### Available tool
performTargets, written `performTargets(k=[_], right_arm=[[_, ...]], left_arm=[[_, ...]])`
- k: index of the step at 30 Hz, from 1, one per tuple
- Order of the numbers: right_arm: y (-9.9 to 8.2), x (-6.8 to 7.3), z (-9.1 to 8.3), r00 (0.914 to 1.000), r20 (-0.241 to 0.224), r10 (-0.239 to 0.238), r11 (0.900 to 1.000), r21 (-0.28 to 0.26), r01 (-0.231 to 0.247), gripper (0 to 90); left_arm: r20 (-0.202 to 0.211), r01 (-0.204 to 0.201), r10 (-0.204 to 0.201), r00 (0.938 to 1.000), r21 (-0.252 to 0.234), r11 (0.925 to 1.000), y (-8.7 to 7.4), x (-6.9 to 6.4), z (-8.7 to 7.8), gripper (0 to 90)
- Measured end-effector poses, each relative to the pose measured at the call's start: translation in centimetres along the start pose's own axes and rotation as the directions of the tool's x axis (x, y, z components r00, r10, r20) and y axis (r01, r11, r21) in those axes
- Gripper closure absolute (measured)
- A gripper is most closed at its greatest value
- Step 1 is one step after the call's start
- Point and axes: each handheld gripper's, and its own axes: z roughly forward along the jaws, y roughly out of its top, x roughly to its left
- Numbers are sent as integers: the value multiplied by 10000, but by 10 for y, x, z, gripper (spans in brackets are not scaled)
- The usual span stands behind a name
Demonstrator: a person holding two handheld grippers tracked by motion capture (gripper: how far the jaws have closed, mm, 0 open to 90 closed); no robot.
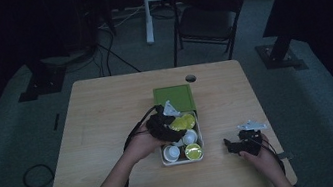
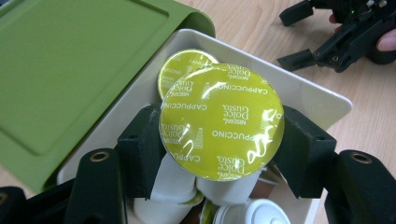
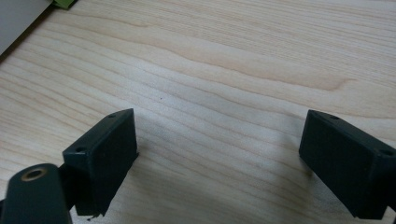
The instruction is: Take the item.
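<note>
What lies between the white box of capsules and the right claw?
Bare wood tabletop separates the white rectangular plastic box from the open right claw, as the high view shows; the right claw's own view agrees.

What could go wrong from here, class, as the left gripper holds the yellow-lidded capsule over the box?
1. The left gripper clamps the cappuccino capsule only at its lid rim, so it might slip and drop.
2. Other capsules sit crowded beneath it in the white box; a tilt could knock them.
3. The green lid lies close beside the box and might be bumped.
</note>
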Motion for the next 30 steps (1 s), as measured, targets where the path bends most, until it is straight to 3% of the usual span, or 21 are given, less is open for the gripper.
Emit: performTargets(k=[9, 20, 30], right_arm=[[0, 0, 0, 10000, -4, 7, 10000, 4, -7, 108], [0, 0, 0, 10000, -5, 14, 10000, 7, -14, 108], [0, 0, 0, 10000, 1, 11, 10000, 4, -11, 108]], left_arm=[[-218, 20, -22, 9998, -119, 9999, -5, 4, -21, 383], [-581, 421, -437, 9974, -288, 9987, -20, 14, -46, 383], [-766, 606, -633, 9951, -361, 9975, -34, 23, -58, 383]])
